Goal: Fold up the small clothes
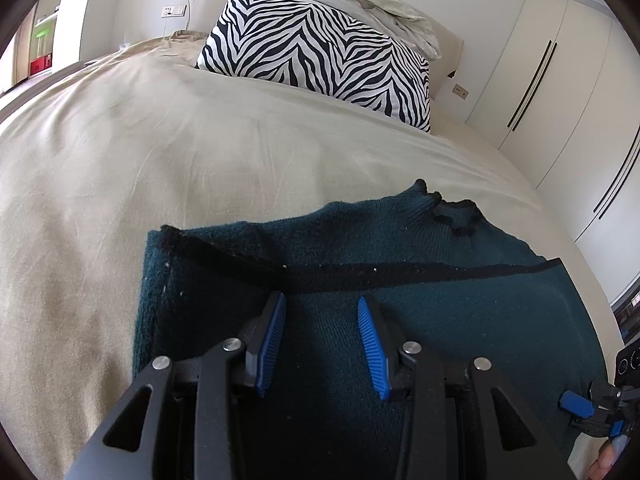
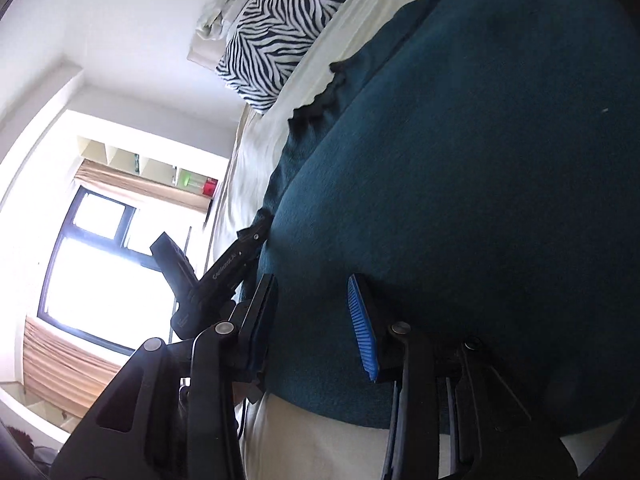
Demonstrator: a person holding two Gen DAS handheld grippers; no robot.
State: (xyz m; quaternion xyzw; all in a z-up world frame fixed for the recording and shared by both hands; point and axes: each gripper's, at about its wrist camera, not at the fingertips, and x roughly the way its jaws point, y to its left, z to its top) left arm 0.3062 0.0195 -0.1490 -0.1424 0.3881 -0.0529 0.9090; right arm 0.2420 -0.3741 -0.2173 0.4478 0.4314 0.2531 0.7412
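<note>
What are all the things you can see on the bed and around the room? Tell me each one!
dark teal knitted sweater with black trim: one, teal and black, lying partly folded on the bed, nearest the cameras
beige bed sheet: one, beige, covering the bed under the sweater
zebra-striped pillow: one, black and white, at the head of the bed
crumpled cream blanket: one, cream, bunched behind the pillow
white wardrobe with long dark handles: one, white, beside the bed
window with dark frame: one, very bright, on the far wall
left tongs: one, black with blue pads, open above the sweater
right tongs: one, black with blue pads, open at the sweater's edge
</note>
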